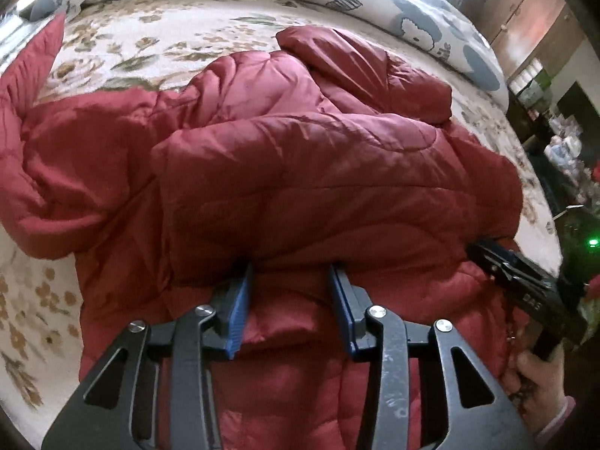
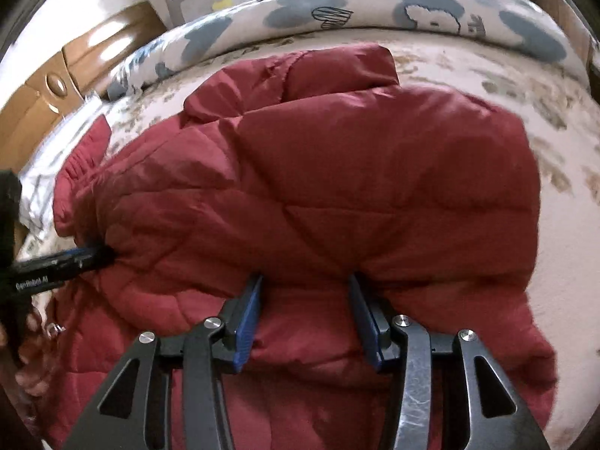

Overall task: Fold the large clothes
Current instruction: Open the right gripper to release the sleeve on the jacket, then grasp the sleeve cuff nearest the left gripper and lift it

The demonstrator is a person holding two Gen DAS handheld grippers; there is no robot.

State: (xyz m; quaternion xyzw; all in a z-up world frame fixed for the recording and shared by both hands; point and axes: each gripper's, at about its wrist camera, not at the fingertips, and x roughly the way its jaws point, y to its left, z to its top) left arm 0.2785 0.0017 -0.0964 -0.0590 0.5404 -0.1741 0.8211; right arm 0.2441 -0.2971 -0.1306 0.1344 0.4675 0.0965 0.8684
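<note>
A padded red jacket (image 1: 300, 172) lies on the bed, its upper part folded over toward me; in the right wrist view the red jacket (image 2: 337, 187) fills the middle. My left gripper (image 1: 289, 268) has its jaws apart, the fingertips tucked under the folded edge, and the blue pads are not pressing on any cloth. My right gripper (image 2: 305, 279) stands the same way at the fold's right part, jaws apart with the tips under the edge. Each gripper also shows in the other's view: the right gripper (image 1: 487, 251) and the left gripper (image 2: 97, 251), both with tips at the jacket.
The floral bedsheet (image 1: 131, 45) lies under the jacket. A white quilt with blue shapes (image 2: 412, 11) runs along the far side. A wooden cabinet (image 1: 525, 7) stands beyond the bed on the right. A hand (image 1: 540, 371) holds the right gripper's handle.
</note>
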